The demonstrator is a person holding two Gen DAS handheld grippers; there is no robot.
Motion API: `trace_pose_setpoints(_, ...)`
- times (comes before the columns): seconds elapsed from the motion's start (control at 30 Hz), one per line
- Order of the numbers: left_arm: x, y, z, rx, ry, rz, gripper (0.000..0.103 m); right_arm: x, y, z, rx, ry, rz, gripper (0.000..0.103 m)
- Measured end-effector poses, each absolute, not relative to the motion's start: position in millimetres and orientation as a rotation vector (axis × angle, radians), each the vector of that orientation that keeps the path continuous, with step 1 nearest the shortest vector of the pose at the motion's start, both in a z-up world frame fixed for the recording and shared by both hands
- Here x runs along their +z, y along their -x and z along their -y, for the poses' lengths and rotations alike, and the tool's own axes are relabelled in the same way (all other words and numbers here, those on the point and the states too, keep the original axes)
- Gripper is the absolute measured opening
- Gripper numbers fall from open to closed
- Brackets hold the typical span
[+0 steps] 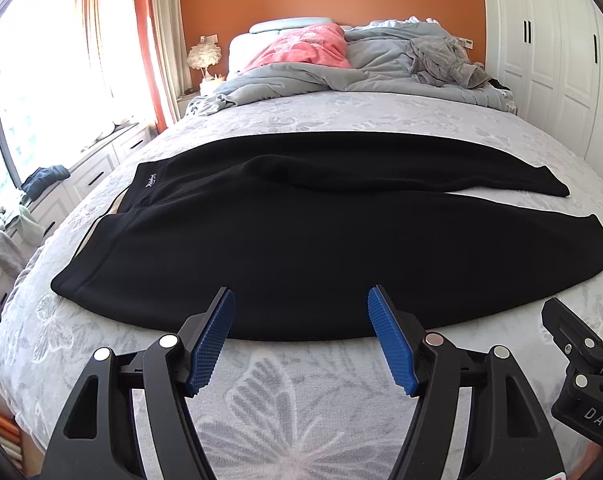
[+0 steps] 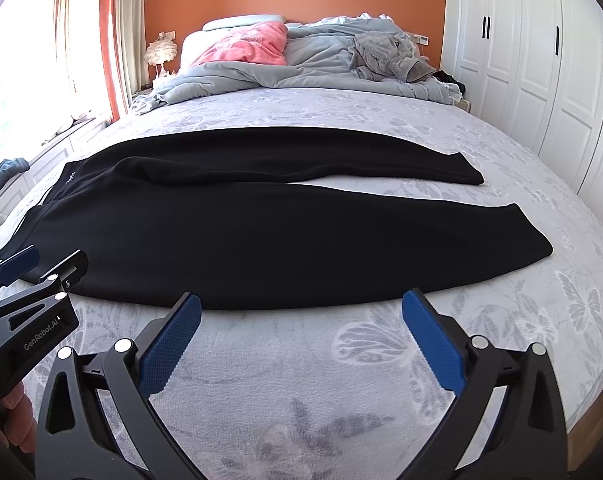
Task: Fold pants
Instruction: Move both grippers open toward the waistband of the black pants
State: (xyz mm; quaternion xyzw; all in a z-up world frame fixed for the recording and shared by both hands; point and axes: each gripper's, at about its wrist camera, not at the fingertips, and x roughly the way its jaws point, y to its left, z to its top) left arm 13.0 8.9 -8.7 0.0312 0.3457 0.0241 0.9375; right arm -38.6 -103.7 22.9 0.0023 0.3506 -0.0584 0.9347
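The black fleece pants [image 1: 285, 240] lie flat across the grey butterfly-print bed [image 1: 261, 380], waistband at the left of the frame, legs running right, slightly parted. Pinch the near edge at waistband and cuff together, so the near leg lifts evenly onto the far one. Your left tool [image 1: 301, 336] and right tool [image 2: 301, 340] hover just short of that edge, tilted downward, jaws apart, holding nothing.

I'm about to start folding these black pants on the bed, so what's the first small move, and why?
Probably bring both open grippers, left and right, forward onto the near edge of the black pants. The pants lie flat, legs spread apart, and nothing is gripped yet, so folding the near leg over the far one needs that edge first.
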Motion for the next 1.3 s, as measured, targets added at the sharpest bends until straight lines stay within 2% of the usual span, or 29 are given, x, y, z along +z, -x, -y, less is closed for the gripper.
trace_pose_setpoints(0.23, -11.9, -13.5, -9.2, 0.062, -0.064, -0.712, 0.069, 22.4, 37.5, 103.7, -0.118, -0.007, -0.718, 0.098)
trace_pose_setpoints(0.33, -12.6, -13.9, -11.3, 0.068, -0.067, -0.711, 0.073, 21.9, 36.7, 103.1, -0.115, -0.011, -0.721, 0.098)
trace_pose_setpoints(1.3, -10.4, -14.7, -12.5, 0.066, -0.061, -0.71, 0.076, 21.6, 36.2, 102.5, -0.112, -0.013, -0.727, 0.098)
